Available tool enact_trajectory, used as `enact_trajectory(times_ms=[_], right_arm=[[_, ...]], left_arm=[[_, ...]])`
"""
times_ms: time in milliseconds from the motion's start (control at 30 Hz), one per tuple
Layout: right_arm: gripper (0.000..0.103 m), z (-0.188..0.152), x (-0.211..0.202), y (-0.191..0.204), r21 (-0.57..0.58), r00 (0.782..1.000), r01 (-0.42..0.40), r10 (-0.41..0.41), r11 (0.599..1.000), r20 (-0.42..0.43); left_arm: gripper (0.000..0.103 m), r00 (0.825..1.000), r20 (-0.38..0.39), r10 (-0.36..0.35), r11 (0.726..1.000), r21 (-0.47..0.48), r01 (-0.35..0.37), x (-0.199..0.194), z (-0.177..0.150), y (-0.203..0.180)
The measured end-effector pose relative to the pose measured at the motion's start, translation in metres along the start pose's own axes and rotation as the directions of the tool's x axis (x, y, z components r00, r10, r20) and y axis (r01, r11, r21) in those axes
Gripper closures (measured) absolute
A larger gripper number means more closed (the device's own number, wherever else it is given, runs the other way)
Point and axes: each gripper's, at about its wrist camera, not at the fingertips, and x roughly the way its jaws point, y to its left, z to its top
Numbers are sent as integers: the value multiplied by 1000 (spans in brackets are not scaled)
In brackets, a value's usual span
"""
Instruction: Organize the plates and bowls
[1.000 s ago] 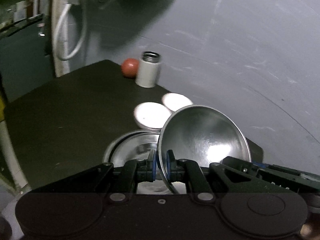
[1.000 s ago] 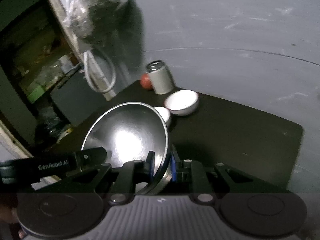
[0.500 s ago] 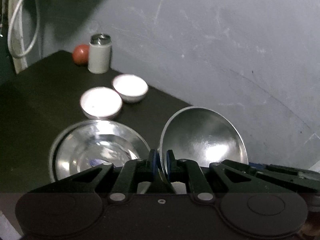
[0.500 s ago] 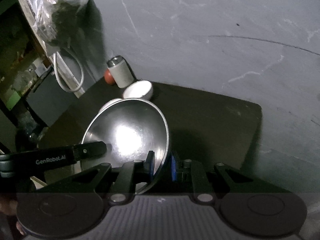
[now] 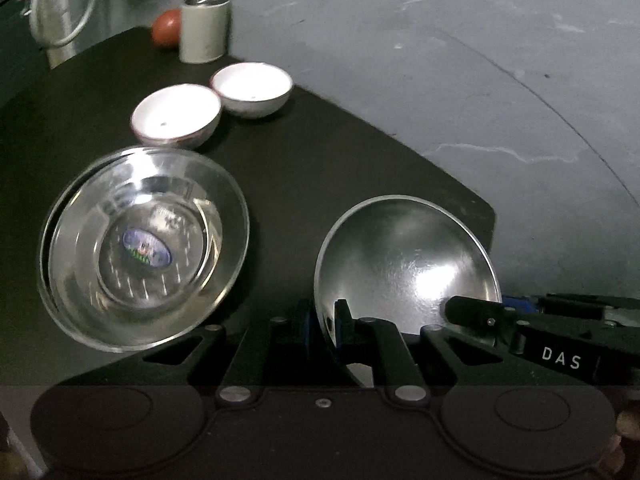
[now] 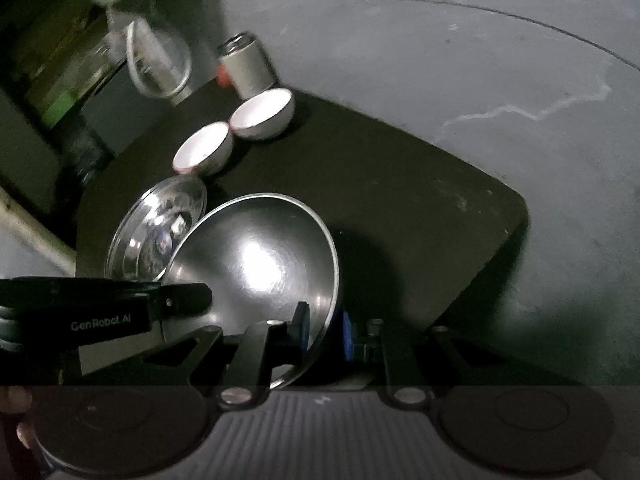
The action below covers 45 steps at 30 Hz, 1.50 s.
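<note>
A steel bowl [image 5: 408,264] hangs tilted above the black table [image 5: 340,152], held by both grippers at opposite sides of its rim. My left gripper [image 5: 323,324] is shut on the rim's left side. My right gripper [image 6: 325,330] is shut on the right side of the same steel bowl [image 6: 260,260]. To the left, a stack of steel dishes [image 5: 144,248] with a sticker inside rests on the table. Behind it sit two white bowls [image 5: 176,116] [image 5: 252,88], side by side.
A grey canister [image 5: 204,26] and a red round object [image 5: 166,28] stand at the table's far corner by the grey wall. The table's right edge [image 6: 516,216] lies close to the held bowl. White cable loops [image 6: 158,60] hang at far left.
Both grippers have carried the steel bowl rightward, away from the steel stack and toward the table's right part. The stack now lies fully uncovered to the left.
</note>
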Motion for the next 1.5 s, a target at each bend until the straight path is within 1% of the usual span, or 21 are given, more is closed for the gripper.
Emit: enact_trajectory(times_ms=[200, 300, 500, 600, 733, 800, 900, 967, 1000, 1033, 1067, 1100, 1167, 1200, 1267, 1333, 1367, 1400, 1500], right_arm=[[84, 16, 11, -8, -103, 997, -56, 50, 993, -56], [85, 23, 16, -11, -128, 996, -74, 66, 989, -67], [84, 34, 26, -16, -171, 993, -99, 87, 980, -76], [84, 37, 28, -15, -185, 993, -103, 90, 977, -78], [83, 39, 28, -18, -182, 991, -122, 109, 976, -78], [78, 38, 26, -20, -185, 991, -122, 111, 975, -69], [74, 36, 24, -23, -182, 993, -115, 108, 976, -49], [70, 34, 22, -25, -177, 993, -114, 110, 978, -32], [66, 33, 21, -26, -176, 994, -109, 108, 978, -20], [64, 31, 20, -26, -177, 995, -103, 103, 979, -10], [58, 29, 19, -26, -179, 995, -95, 97, 979, 1], [51, 28, 18, -26, -183, 996, -87, 91, 979, 13], [43, 24, 14, -25, -199, 996, -73, 83, 977, 43], [37, 23, 12, -25, -208, 995, -64, 77, 976, 58], [31, 21, 6, -26, -212, 994, -44, 64, 976, 89], [29, 21, 1, -27, -202, 992, -36, 59, 979, 109], [25, 21, -1, -28, -195, 991, -32, 56, 980, 121], [19, 22, -5, -28, -184, 989, -30, 56, 982, 136], [8, 22, -15, -29, -154, 982, -25, 52, 988, 179]], left_arm=[[91, 997, -2, 78, 989, -125, -77, 9, -7, -9], [91, 994, 6, 107, 981, -162, -104, 12, -8, -13], [91, 984, 55, 168, 971, -181, -155, 17, -5, -19], [91, 981, 53, 187, 967, -186, -175, 19, -2, -20], [90, 980, 44, 192, 963, -202, -180, 21, -1, -20], [87, 979, 44, 198, 960, -210, -184, 20, -2, -20], [82, 975, 55, 217, 956, -216, -201, 16, -4, -21], [70, 970, 58, 235, 951, -223, -217, 14, -6, -20], [67, 968, 60, 244, 948, -224, -225, 12, -8, -21], [62, 966, 60, 253, 946, -224, -234, 10, -9, -22], [58, 964, 58, 261, 944, -222, -242, 8, -11, -23], [55, 962, 57, 267, 943, -220, -249, 6, -14, -24], [46, 958, 56, 281, 941, -212, -263, 1, -18, -26], [44, 956, 59, 289, 940, -206, -271, -1, -21, -27], [40, 954, 66, 293, 941, -193, -276, -6, -23, -29], [35, 953, 77, 293, 944, -180, -275, -13, -25, -29], [32, 953, 87, 290, 946, -173, -272, -17, -24, -29], [31, 953, 99, 287, 949, -165, -268, -21, -23, -29], [22, 950, 153, 271, 959, -129, -253, -35, -20, -30]])
